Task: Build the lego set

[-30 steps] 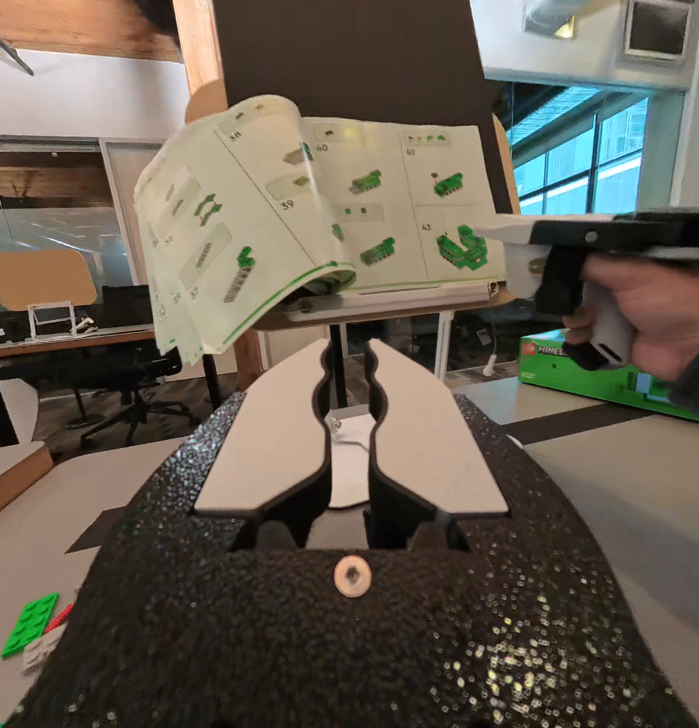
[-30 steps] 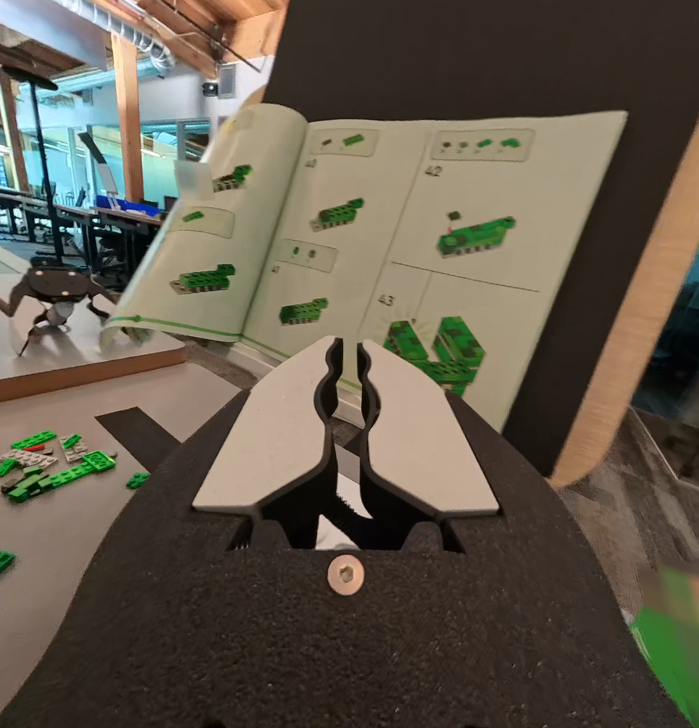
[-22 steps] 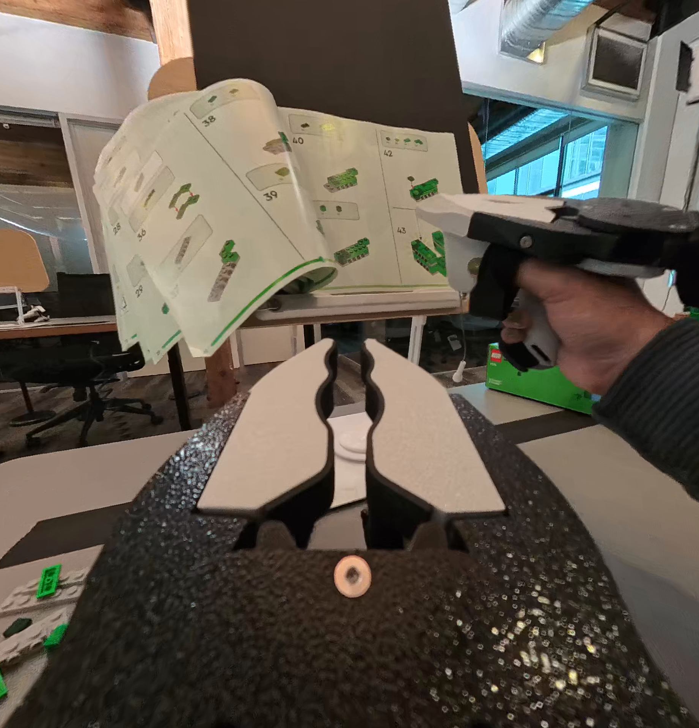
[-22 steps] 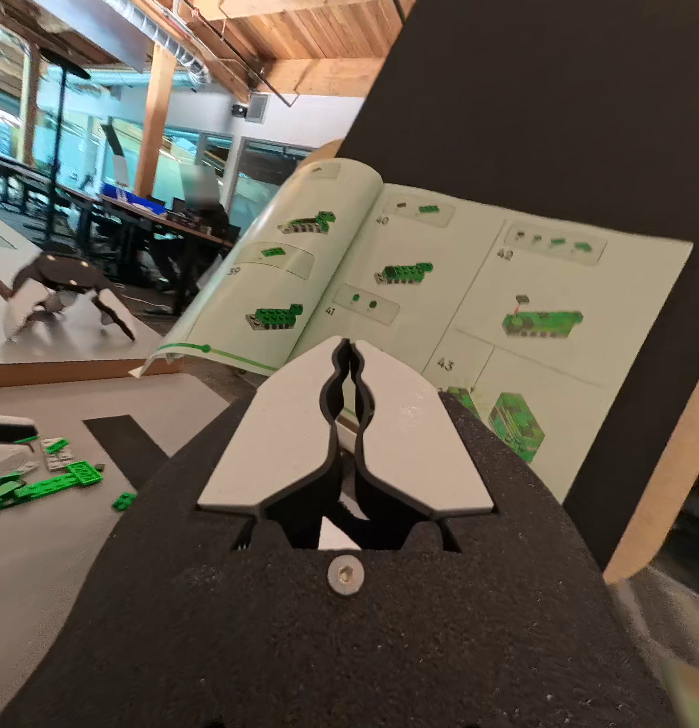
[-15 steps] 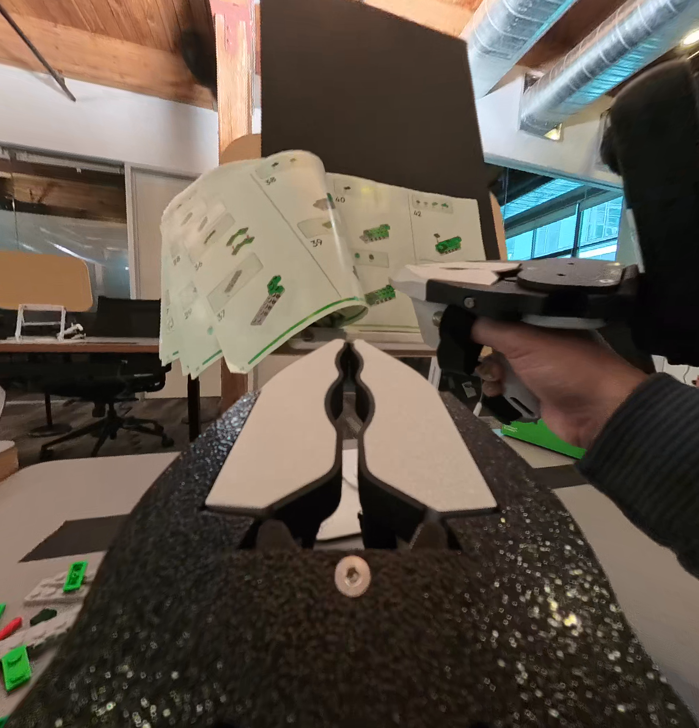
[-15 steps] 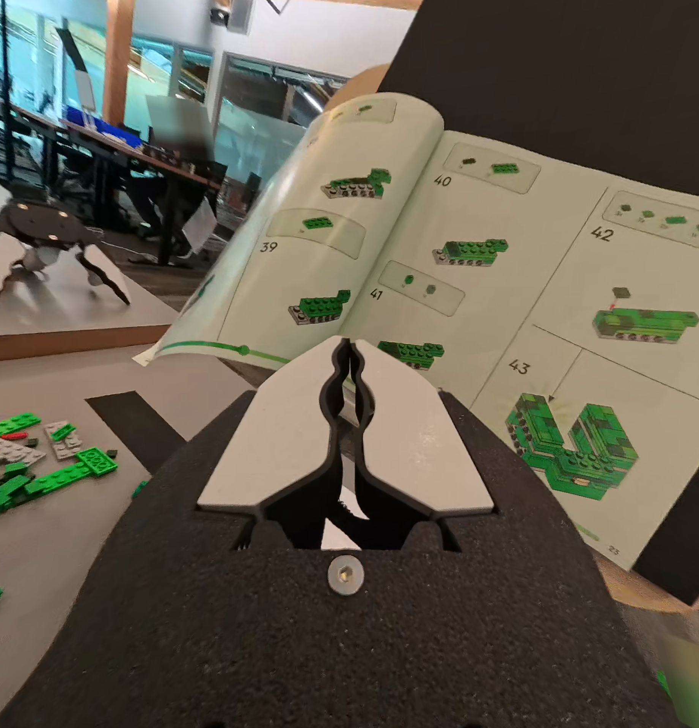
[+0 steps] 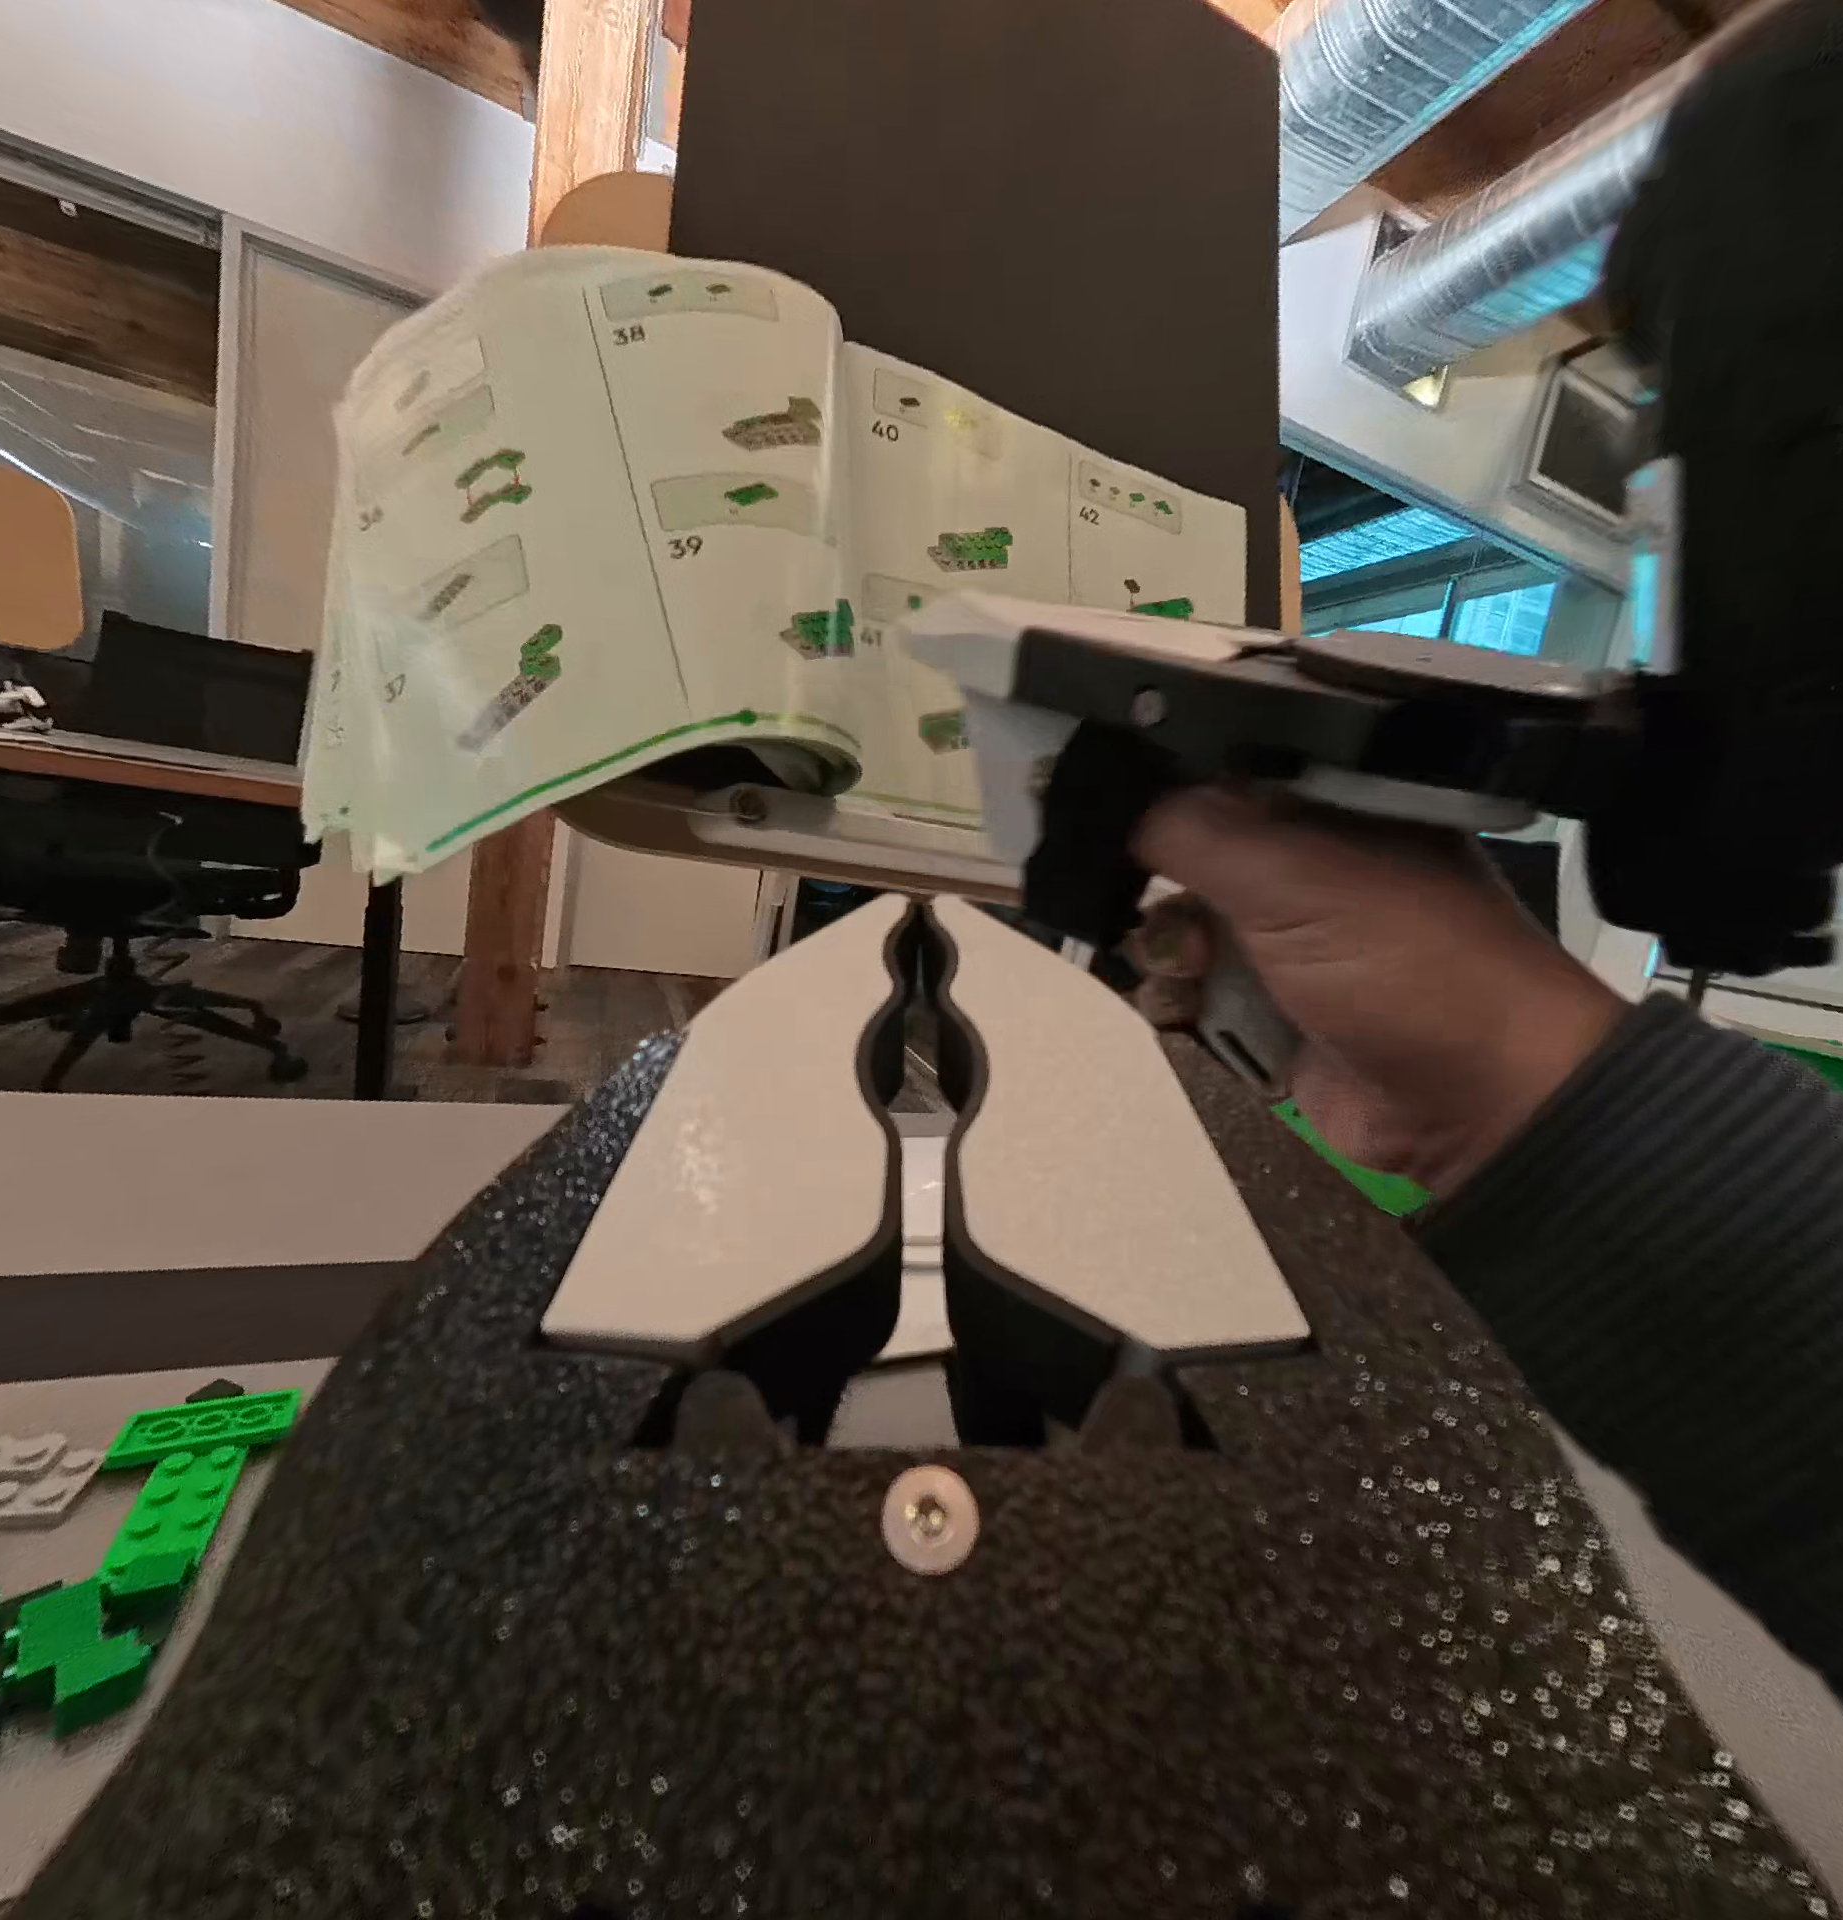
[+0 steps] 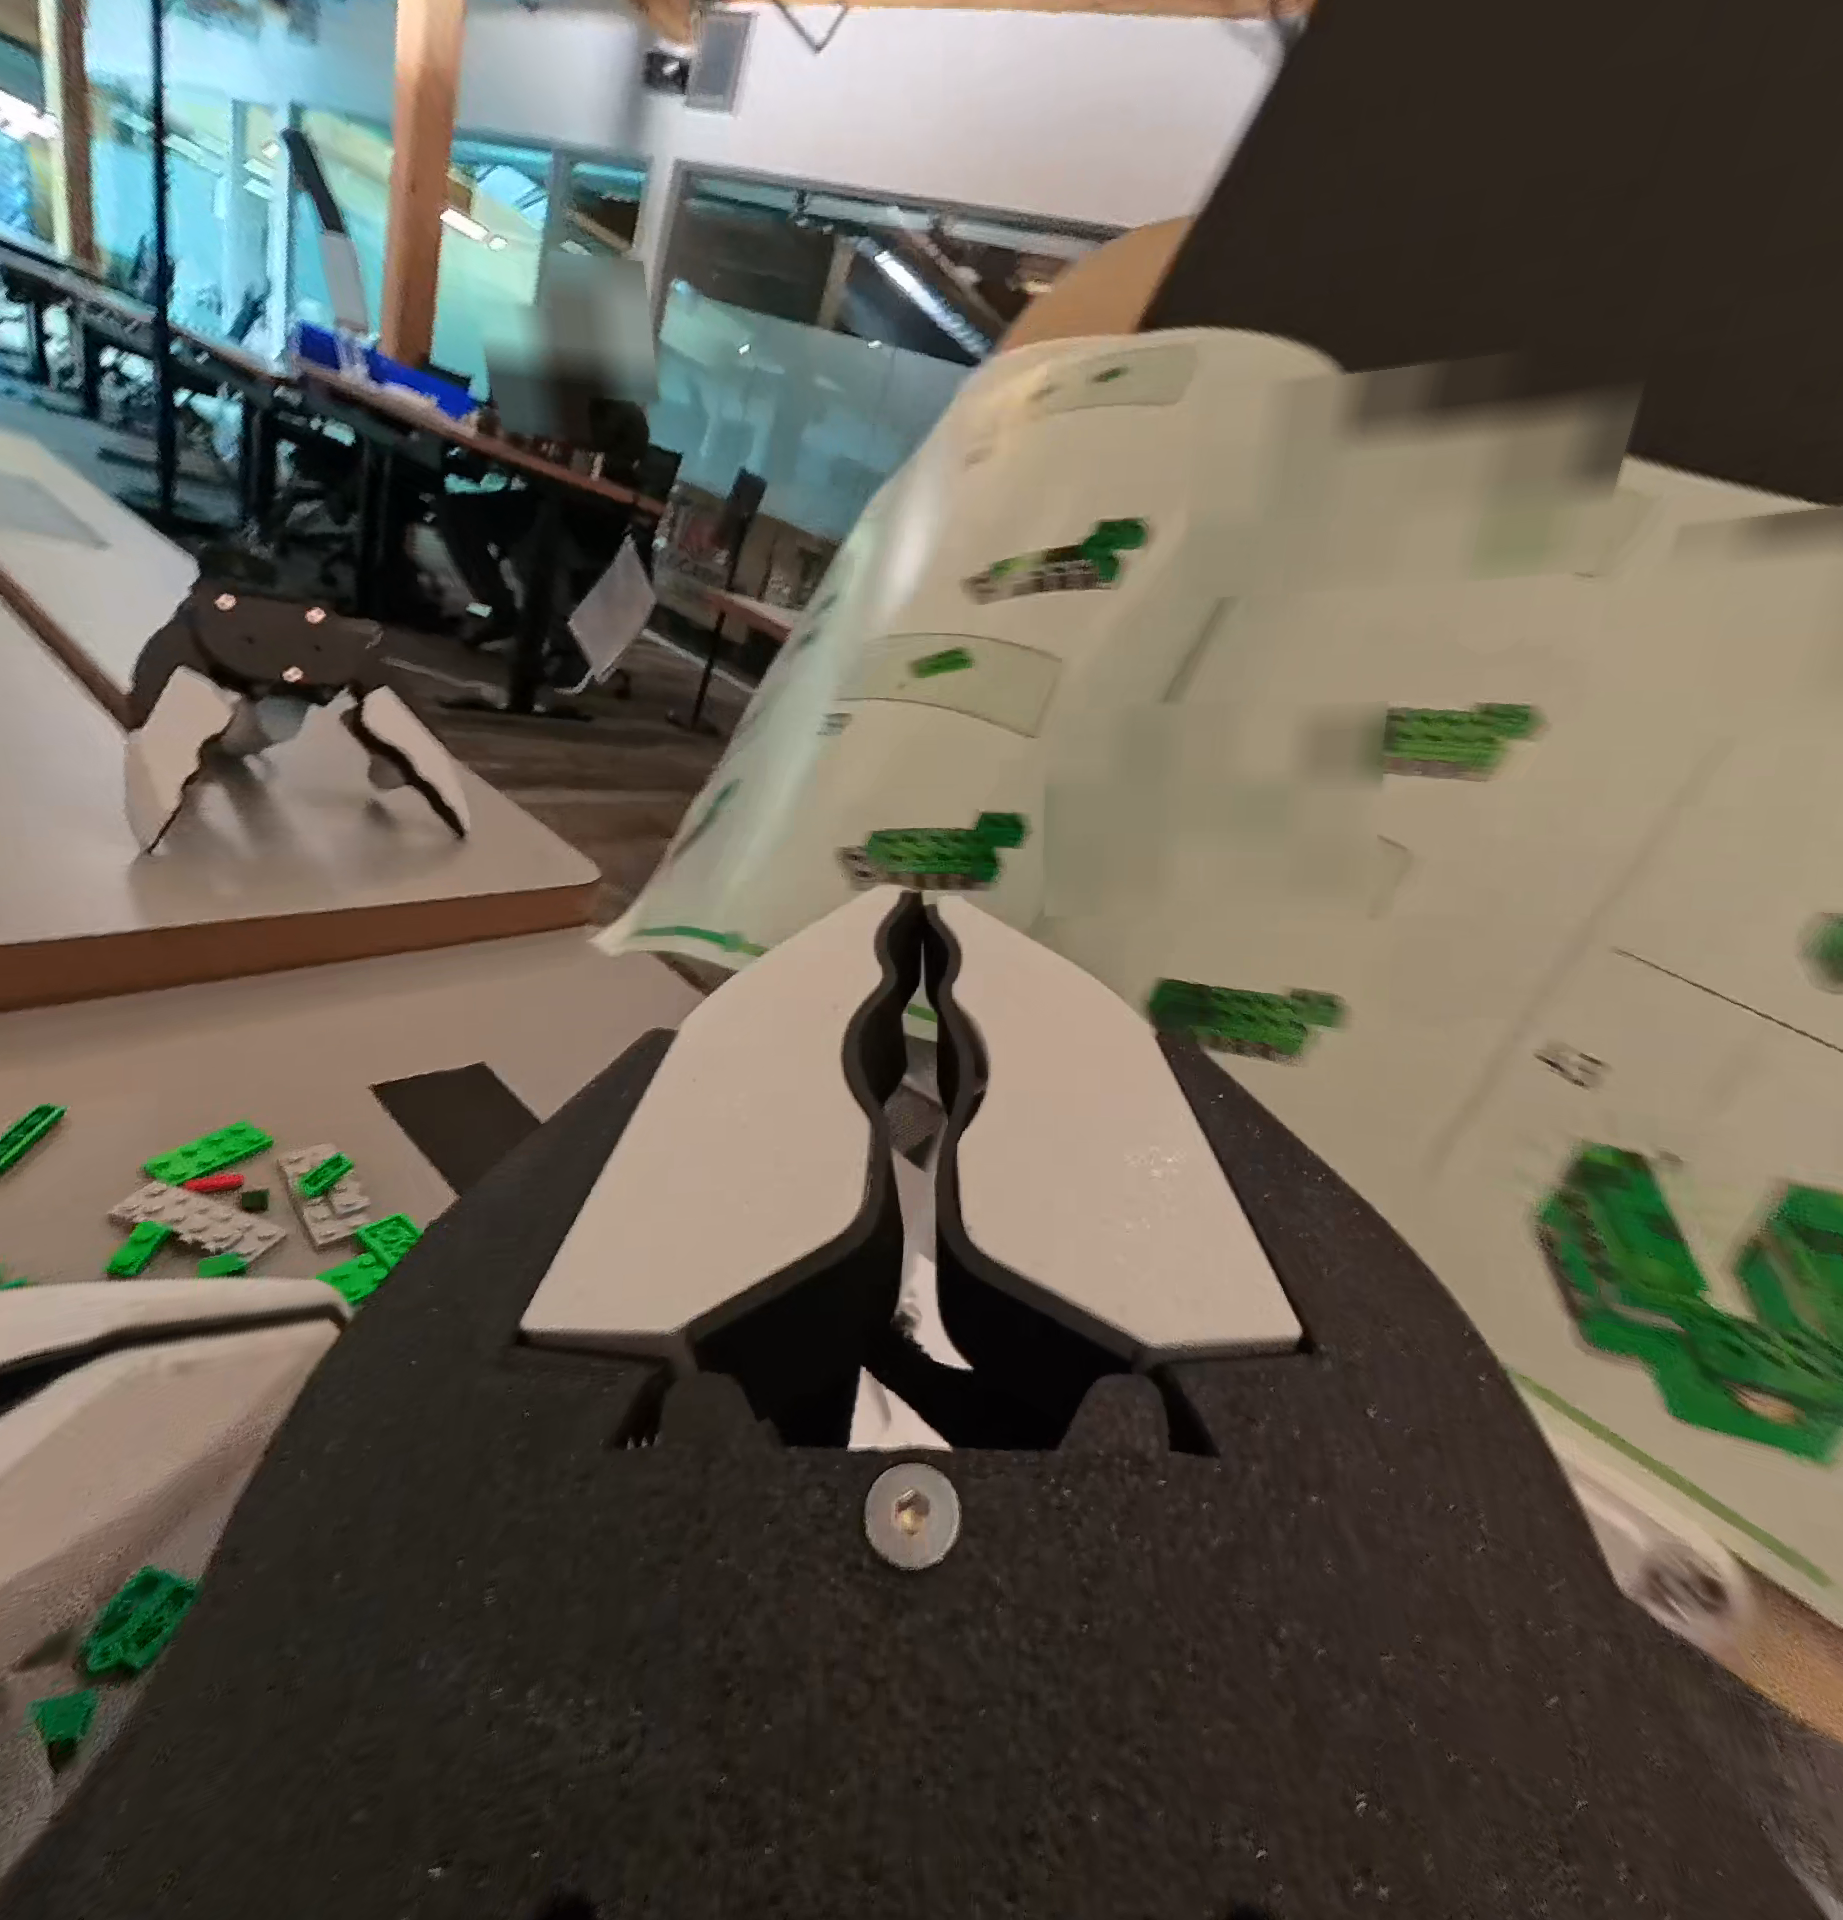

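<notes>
The open instruction booklet (image 7: 709, 540) stands on a reading stand, its left pages curling forward. It fills the right of the right wrist view (image 8: 1260, 748), blurred. My left gripper (image 7: 922, 914) is shut and empty, held low in front of the stand. My right gripper (image 8: 919, 909) is shut, its tips right at the lower edge of the curled page; I cannot tell if they touch it. It also shows in the left wrist view (image 7: 938, 649), held by a hand in front of the booklet. Loose green and grey Lego plates (image 8: 221, 1195) lie on the table to the left.
A dark board (image 7: 979, 260) backs the stand. A green Lego box (image 7: 1348, 1158) lies behind the hand. Green plates (image 7: 169, 1486) lie left of my left gripper. A spare gripper (image 8: 273, 686) rests on a farther table (image 8: 273, 935). Office desks and chairs stand beyond.
Both grippers have closed from slightly apart. The right gripper has moved left across the booklet to the curled page's lower edge. The left gripper has dropped lower and nearer the plates.
</notes>
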A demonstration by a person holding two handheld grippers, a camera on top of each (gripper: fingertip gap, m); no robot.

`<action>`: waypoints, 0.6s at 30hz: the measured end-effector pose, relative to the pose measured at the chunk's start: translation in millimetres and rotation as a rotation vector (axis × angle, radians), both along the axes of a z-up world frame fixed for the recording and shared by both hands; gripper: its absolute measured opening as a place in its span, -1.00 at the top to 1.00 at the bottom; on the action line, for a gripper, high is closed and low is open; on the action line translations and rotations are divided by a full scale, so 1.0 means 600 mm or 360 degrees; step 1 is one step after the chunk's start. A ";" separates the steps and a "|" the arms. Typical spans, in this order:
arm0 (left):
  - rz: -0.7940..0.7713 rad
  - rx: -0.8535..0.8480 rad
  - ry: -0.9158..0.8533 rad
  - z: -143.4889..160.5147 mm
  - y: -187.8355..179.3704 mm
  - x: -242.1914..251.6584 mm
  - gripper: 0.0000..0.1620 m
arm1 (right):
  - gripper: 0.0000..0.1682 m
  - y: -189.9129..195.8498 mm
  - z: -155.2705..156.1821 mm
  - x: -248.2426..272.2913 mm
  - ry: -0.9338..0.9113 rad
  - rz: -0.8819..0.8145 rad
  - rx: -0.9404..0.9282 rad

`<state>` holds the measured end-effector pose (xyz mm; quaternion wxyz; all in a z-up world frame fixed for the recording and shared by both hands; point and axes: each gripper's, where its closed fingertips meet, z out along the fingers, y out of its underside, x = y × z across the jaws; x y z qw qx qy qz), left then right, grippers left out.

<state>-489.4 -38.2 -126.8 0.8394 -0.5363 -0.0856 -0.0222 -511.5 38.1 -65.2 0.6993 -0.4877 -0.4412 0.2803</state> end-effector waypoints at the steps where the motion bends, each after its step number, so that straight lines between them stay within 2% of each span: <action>1: -0.0026 -0.0009 0.0014 -0.001 0.002 0.005 1.00 | 1.00 0.010 0.002 0.022 0.0044 -0.0049 -0.0022; 4: -0.0152 -0.0085 0.0086 -0.007 0.013 0.026 1.00 | 1.00 0.047 -0.023 0.103 0.0154 -0.0281 -0.0034; 7: -0.0093 -0.0108 0.0134 -0.009 0.013 0.023 1.00 | 1.00 0.053 -0.082 0.183 0.0153 -0.0474 0.0040; 10: -0.0071 -0.0122 0.0160 -0.016 0.016 0.023 1.00 | 1.00 0.051 -0.132 0.265 0.0100 -0.0781 0.0105; 15: 0.0011 -0.0113 0.0336 -0.011 0.009 0.025 1.00 | 1.00 0.046 -0.143 0.269 0.0258 -0.0669 0.0005; 18: 0.0119 -0.0046 0.0480 0.000 -0.006 0.028 1.00 | 1.00 0.039 -0.172 0.246 0.0128 -0.0557 0.0010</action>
